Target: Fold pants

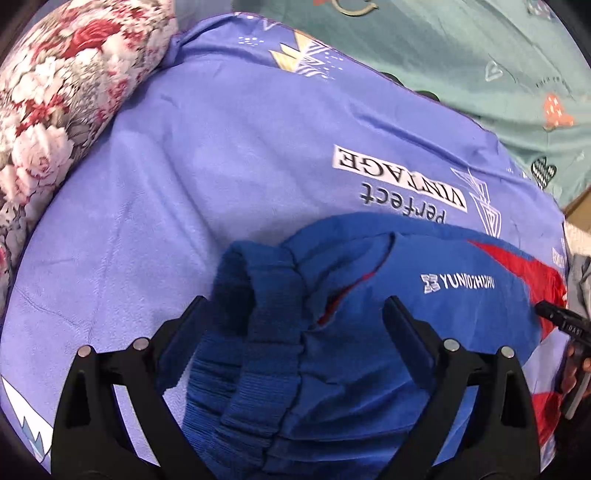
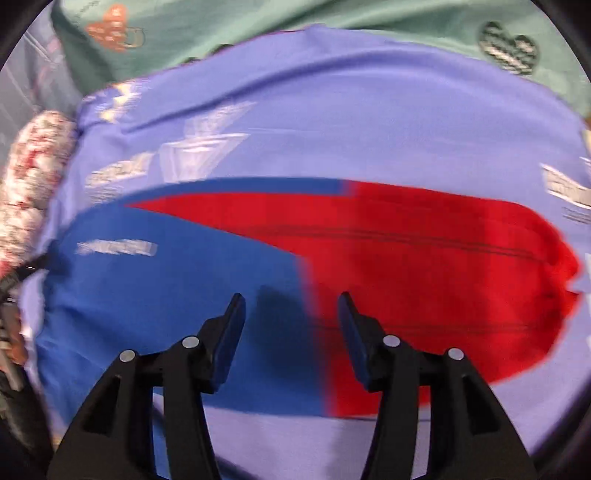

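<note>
Blue and red pants point(image 1: 406, 295) lie folded lengthwise on a lavender sheet point(image 1: 184, 166). In the left wrist view the ribbed elastic waistband point(image 1: 258, 332) is bunched between my open left gripper's point(image 1: 295, 306) fingers, which straddle it without closing. White lettering shows on the blue cloth. In the right wrist view the pants point(image 2: 258, 258) stretch from blue at the left to red at the right. My right gripper point(image 2: 291, 299) is open and empty just above the blue-red seam. Its tip also shows at the left wrist view's right edge point(image 1: 557, 317).
A floral pillow point(image 1: 55, 110) lies at the sheet's left edge and shows in the right wrist view point(image 2: 33, 177). A teal printed blanket point(image 1: 480, 55) lies beyond the sheet, also in the right wrist view point(image 2: 295, 22). The sheet point(image 2: 332, 129) surrounds the pants.
</note>
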Tool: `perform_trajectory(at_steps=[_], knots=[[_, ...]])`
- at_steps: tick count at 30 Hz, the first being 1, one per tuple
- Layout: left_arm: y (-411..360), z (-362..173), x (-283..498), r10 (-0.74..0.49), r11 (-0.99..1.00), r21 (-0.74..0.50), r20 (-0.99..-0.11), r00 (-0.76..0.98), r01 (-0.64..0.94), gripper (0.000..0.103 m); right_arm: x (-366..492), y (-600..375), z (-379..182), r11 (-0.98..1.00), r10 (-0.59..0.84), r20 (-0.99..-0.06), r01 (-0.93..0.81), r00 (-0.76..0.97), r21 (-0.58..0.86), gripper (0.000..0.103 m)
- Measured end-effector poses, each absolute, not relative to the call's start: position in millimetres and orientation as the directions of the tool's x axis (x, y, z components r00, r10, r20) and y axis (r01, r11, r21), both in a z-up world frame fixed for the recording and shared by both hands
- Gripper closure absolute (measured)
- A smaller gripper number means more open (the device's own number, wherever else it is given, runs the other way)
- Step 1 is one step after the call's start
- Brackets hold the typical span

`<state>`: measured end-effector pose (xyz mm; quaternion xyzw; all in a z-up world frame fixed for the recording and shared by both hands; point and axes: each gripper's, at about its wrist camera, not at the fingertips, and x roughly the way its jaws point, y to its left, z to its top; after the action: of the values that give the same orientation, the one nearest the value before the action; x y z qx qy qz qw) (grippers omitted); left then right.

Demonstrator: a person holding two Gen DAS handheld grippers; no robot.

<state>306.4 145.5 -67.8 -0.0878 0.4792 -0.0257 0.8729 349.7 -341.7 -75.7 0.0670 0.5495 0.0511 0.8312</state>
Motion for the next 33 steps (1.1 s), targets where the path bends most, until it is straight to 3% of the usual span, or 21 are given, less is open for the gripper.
perform_trajectory(at_steps=[3,4,5,8,11,13,17,22,33], knots=[[142.3,-76.7,308.7,-0.120,0.986,-0.163,-0.847,0.519,-0.038,0.008,335.4,-418.8,-80.8,0.958,0.029,-0.902,0.244,0.430,0.147,0.050],[141.5,-80.4,310.6,-0.103,0.988,-0.146,-0.853,0.511,-0.046,0.008,328.6,-443.9,-77.9,0.924,-0.089,-0.902,0.374,0.423,0.084,0.050],[142.2,-82.0,310.9,-0.093,0.989,-0.138,-0.857,0.507,-0.052,0.008,322.1,-456.6,-73.2,0.904,-0.079,-0.888,0.409,0.452,0.128,0.052],[145.0,-81.8,312.1,-0.100,0.988,-0.148,-0.855,0.509,-0.054,0.008,309.2,-455.5,-59.5,0.901,0.072,-0.842,0.326,0.535,0.284,0.052],[146.9,-84.0,313.8,-0.099,0.987,-0.149,-0.856,0.508,-0.059,0.007,304.4,-435.5,-60.9,0.931,0.217,-0.837,0.152,0.502,0.333,0.049],[147.7,-88.5,316.3,-0.080,0.989,-0.133,-0.866,0.494,-0.072,0.007,307.6,-431.0,-73.6,0.960,0.113,-0.883,0.179,0.455,0.215,0.049],[150.6,-92.0,318.1,-0.068,0.988,-0.125,-0.875,0.480,-0.089,0.007,309.4,-429.4,-66.6,0.934,0.093,-0.862,0.257,0.498,0.249,0.052],[150.2,-89.2,320.4,-0.079,0.986,-0.141,-0.871,0.485,-0.093,0.007,325.8,-354.8,-39.1,0.976,0.180,-0.839,0.016,0.514,0.219,0.046],[160.5,-82.3,314.3,-0.091,0.981,-0.164,-0.859,0.503,-0.102,0.007,338.6,-240.3,-34.6,0.915,0.404,-0.809,-0.200,0.428,0.351,0.044]])
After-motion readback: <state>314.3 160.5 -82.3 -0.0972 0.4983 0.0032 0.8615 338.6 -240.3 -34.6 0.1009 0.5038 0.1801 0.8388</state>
